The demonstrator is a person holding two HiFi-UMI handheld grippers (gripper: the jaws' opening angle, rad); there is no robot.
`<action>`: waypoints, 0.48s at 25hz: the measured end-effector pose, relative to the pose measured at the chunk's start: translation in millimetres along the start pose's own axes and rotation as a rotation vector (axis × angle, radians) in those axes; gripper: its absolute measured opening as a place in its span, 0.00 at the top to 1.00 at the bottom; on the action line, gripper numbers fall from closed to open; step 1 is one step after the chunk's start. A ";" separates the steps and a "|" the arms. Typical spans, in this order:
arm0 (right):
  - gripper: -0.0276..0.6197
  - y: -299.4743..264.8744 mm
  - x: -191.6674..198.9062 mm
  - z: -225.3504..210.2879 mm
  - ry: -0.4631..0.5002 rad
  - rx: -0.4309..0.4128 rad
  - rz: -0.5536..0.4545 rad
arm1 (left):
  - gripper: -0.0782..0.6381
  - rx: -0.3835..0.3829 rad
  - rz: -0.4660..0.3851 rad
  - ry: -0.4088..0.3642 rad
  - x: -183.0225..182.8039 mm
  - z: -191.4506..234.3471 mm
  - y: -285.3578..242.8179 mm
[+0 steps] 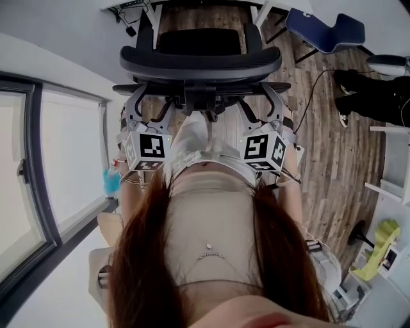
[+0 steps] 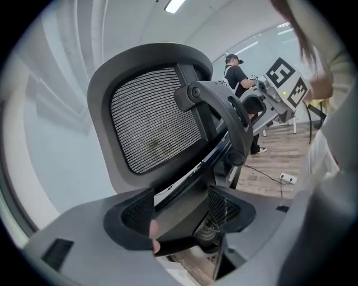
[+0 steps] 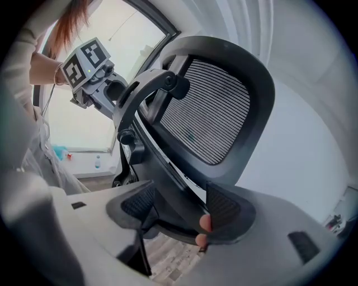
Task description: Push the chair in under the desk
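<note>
Chair (image 1: 200, 64), black with mesh back, standing on wood floor (image 1: 333, 154) directly ahead of person, seat facing white desk (image 1: 118, 4) at top edge of head view. Left gripper (image 2: 182, 209) and right gripper (image 3: 179, 206) reaching to lower backrest frame from either side, jaws spreading wide, frame bar passing between pads, unclamped. Blue chair (image 1: 323, 29) sitting well apart at right; window (image 1: 38, 166) running along left

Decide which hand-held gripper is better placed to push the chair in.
Neither: the left hand-held gripper and right hand-held gripper mirror each other, jaws open astride the chair frame. Push with both.
</note>
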State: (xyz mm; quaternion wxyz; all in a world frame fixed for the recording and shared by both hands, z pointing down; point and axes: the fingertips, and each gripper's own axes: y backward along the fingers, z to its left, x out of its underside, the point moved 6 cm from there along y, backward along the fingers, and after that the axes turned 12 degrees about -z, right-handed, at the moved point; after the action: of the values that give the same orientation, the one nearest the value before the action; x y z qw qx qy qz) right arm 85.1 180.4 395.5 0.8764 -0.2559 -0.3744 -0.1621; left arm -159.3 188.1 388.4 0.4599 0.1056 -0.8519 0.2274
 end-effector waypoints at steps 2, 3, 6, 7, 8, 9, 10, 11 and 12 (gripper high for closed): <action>0.51 -2.4 1.1 0.8 0.006 -0.002 0.005 | 0.49 0.003 -0.002 -0.002 0.9 0.3 -0.6; 0.51 -3.3 2.0 1.5 0.008 -0.004 0.007 | 0.49 0.005 -0.002 -0.005 1.2 0.3 -0.3; 0.51 -6.4 4.0 2.3 0.017 -0.009 0.013 | 0.49 0.004 -0.014 -0.005 -0.3 0.9 -0.9; 0.51 -7.3 4.3 2.9 0.022 -0.010 0.015 | 0.49 0.001 -0.022 0.001 -1.0 1.0 -1.1; 0.51 -8.0 4.4 3.6 0.027 -0.009 0.017 | 0.49 0.001 -0.025 0.003 -0.8 1.0 -1.0; 0.51 -8.6 4.3 4.1 0.031 -0.006 0.017 | 0.49 0.004 -0.023 0.000 0.0 1.0 -0.7; 0.51 -9.2 4.1 4.2 0.032 -0.004 0.017 | 0.49 0.008 -0.020 -0.004 0.6 1.2 -0.4; 0.52 -9.7 3.9 3.9 0.031 -0.001 0.016 | 0.49 0.010 -0.016 -0.006 0.7 1.6 -0.3; 0.51 -10.0 4.0 3.6 0.031 0.000 0.015 | 0.49 0.010 -0.015 -0.005 0.5 2.0 -0.5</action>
State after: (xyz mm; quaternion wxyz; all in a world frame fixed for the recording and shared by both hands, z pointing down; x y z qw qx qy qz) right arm 80.9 173.9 403.8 0.8834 -0.2560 -0.3586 -0.1593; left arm -160.9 186.8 388.1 0.4589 0.1148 -0.8510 0.2282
